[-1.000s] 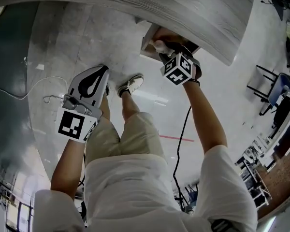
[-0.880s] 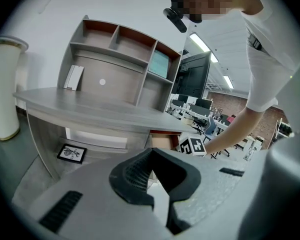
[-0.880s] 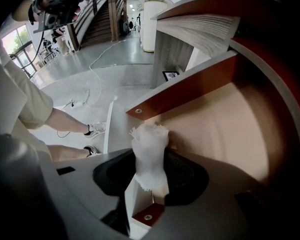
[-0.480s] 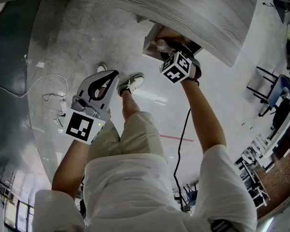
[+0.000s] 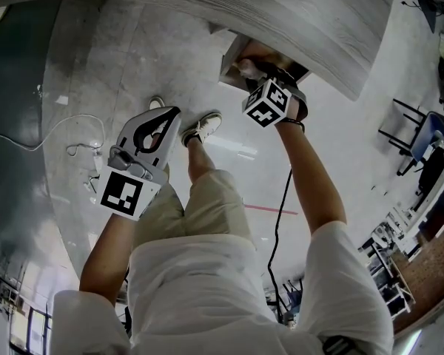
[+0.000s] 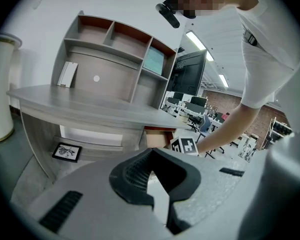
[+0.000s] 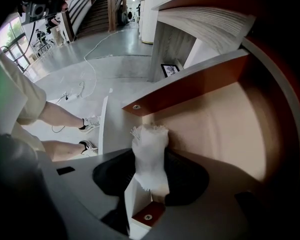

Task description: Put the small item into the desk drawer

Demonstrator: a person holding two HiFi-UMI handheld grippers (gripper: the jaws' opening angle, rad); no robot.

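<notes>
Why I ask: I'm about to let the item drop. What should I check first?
1. Drawer open: ok. The drawer shows its inside below the right gripper.
2. Grip: ok. The jaws are closed on the white frayed item.
3. Item inside the walls: cannot tell. It hangs close to a corner, with a wall's edge right beneath the jaws.
4. Landing spot free: ok. Nothing else shows on the visible part of the drawer's bottom.
5. Left gripper out of the way: ok. It is empty, jaws together, held well away from the drawer.
</notes>
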